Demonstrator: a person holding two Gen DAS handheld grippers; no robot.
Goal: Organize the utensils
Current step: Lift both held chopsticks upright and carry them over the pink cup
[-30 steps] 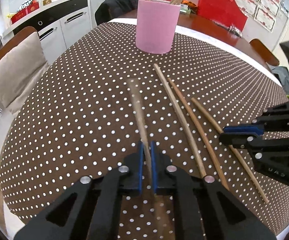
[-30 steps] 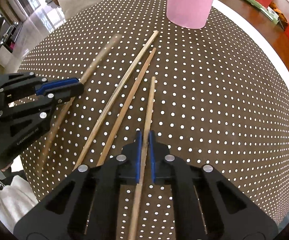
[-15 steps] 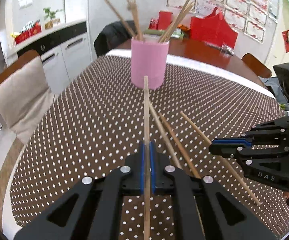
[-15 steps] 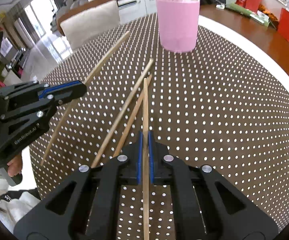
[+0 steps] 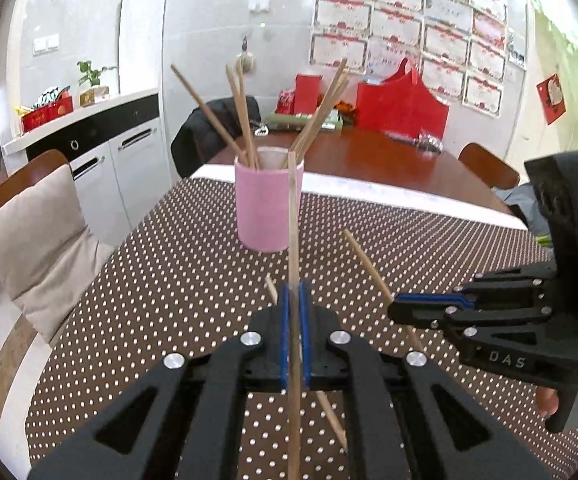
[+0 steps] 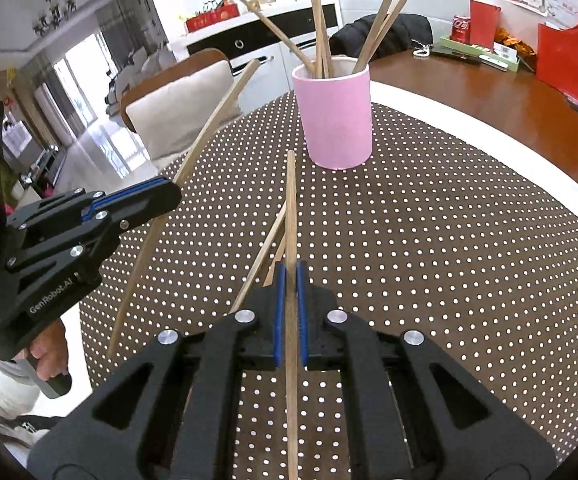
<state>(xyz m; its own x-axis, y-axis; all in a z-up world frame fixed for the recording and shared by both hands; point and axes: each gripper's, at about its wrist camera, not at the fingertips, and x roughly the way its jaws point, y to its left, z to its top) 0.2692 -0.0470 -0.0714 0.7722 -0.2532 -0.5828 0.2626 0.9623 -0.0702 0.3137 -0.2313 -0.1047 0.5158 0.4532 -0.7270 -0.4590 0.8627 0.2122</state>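
**Q:** What do the jaws show in each wrist view?

**A:** Left wrist view, lower centre: the left gripper [image 5: 294, 320] is closed narrowly on one chopstick [image 5: 293, 240], which runs up the middle of the frame with its tip overlapping the pink cup [image 5: 267, 208]. Right wrist view, lower centre: the right gripper [image 6: 290, 308] is likewise clamped on a second chopstick [image 6: 290, 216], whose tip ends just below the cup's base.

**Q:** Does each gripper appear in the other's view?

**A:** Yes. The right gripper enters at the right edge of the left view, its stick slanting up and to the left. The left gripper enters at the left edge of the right view, its stick slanting toward the upper centre.

**Q:** Where are the remaining utensils?

**A:** Two loose chopsticks [image 6: 263, 252] lie on the dotted tablecloth [image 6: 449, 260], partly hidden behind the right gripper. The cup stands upright at centre-top of both views and holds several sticks [image 6: 321, 28] fanned outward.

**Q:** And the periphery?

**A:** A cushioned chair [image 5: 37, 232] occupies the left, white cabinets [image 5: 121, 168] the upper left, and a red bag [image 5: 403, 104] the upper right, on the bare wooden table [image 5: 389, 168].
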